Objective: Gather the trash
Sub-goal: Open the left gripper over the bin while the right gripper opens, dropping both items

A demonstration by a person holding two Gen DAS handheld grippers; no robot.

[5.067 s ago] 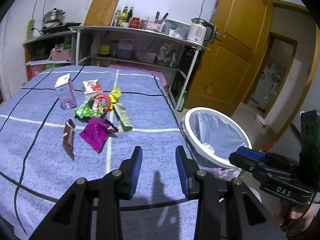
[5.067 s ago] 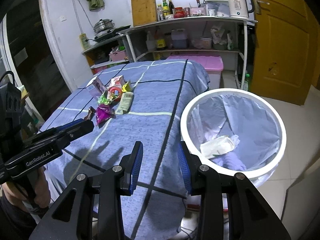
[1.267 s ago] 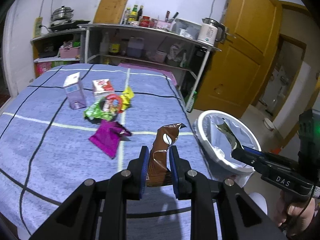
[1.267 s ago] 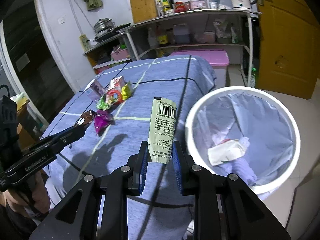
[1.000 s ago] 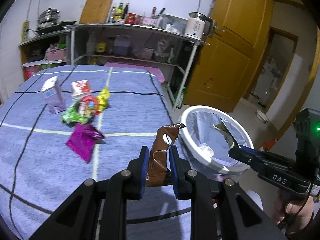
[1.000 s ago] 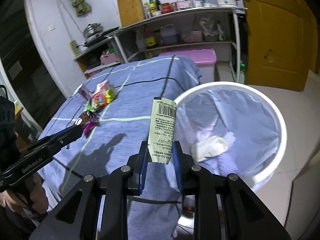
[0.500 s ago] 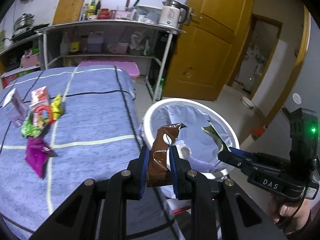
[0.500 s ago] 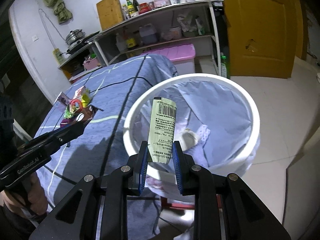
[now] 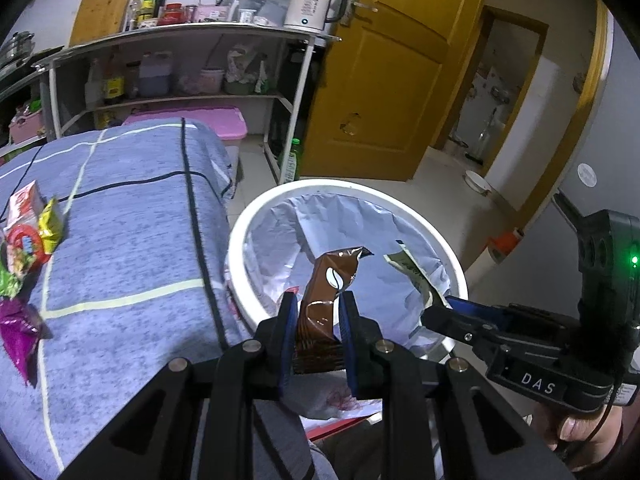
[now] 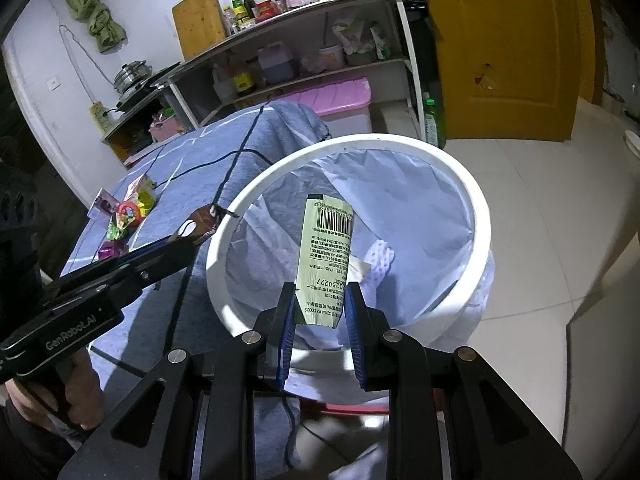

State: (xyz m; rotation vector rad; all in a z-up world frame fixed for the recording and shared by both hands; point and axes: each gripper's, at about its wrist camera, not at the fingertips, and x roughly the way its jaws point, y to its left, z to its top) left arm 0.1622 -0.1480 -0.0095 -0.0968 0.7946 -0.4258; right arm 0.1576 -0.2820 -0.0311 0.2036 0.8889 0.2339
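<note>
Your left hand-held gripper (image 9: 318, 322) clamps a brown wrapper (image 9: 326, 300) at the bin's (image 10: 478, 200) rim; your right hand-held gripper (image 10: 320, 320) pinches a green barcode wrapper (image 10: 326, 256) over its opening.

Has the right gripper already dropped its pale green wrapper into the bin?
No: the right gripper is shut on the pale green wrapper, holding it above the bin.

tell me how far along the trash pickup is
Done: white crumpled trash lies in the bin. In hand: left tongs grip a brown wrapper, right tongs a pale green wrapper, both over the bin. Left: purple wrapper and colourful pile on the table.
</note>
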